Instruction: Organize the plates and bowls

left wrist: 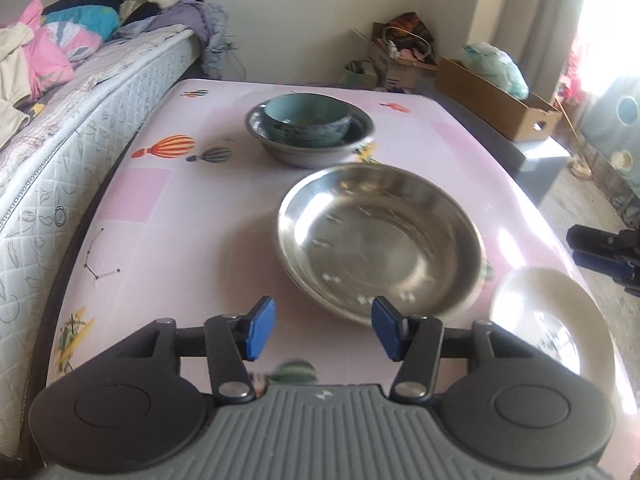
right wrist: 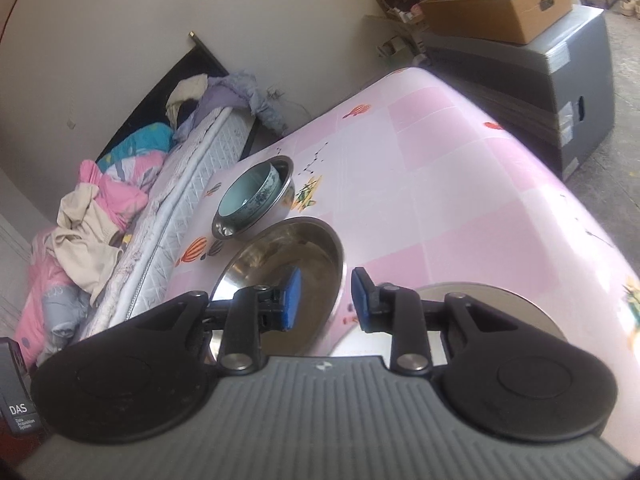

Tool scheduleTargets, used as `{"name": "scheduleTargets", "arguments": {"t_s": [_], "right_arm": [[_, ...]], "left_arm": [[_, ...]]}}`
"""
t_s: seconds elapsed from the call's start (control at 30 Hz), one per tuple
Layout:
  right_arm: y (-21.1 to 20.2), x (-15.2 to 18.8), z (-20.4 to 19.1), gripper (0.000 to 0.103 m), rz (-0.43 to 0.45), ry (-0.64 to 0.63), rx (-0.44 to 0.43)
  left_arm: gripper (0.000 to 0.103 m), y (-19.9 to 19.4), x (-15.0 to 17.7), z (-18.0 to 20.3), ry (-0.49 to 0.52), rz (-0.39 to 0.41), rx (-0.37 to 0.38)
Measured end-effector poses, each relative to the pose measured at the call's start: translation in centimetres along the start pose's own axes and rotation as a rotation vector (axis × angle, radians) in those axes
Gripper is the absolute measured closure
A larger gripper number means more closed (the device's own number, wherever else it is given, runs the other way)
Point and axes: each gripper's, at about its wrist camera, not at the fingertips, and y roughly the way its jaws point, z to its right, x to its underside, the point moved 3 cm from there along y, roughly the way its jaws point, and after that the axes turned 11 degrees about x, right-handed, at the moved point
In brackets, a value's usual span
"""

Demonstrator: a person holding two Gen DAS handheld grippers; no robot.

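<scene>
both tongs [left wrist: 323,329] [right wrist: 325,299] empty and agape near the steel plate [left wrist: 380,242]

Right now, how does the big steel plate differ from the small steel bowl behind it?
The big steel plate is wide, shallow and empty. The small steel bowl is narrower and deeper and holds a teal ceramic bowl. Both are shiny metal and stand upright on the pink tablecloth.

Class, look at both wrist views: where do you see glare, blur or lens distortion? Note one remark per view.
Left wrist view: daylight blows out the window at upper right and washes out the white plate; the steel dish is motion-blurred. Right wrist view: the fisheye bows the pink table, and the teal bowl sits fairly sharp inside its steel bowl.
</scene>
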Motion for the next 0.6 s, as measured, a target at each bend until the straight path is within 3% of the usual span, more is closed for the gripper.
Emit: {"name": "scheduleTargets", "arguments": {"t_s": [0.2, 0.6], "right_arm": [[-3.7, 3.1, 3.9, 0.062, 0.013, 0.069, 0.053], [-7.7, 8.1, 10.6, 0.061, 0.016, 0.171, 0.139]], "left_arm": [[0.035, -0.6, 2.5, 3.3, 0.059, -0.047, 0.076], [0.037, 0.8, 6.1, 7.8, 0.098, -0.108, 0.161]]}}
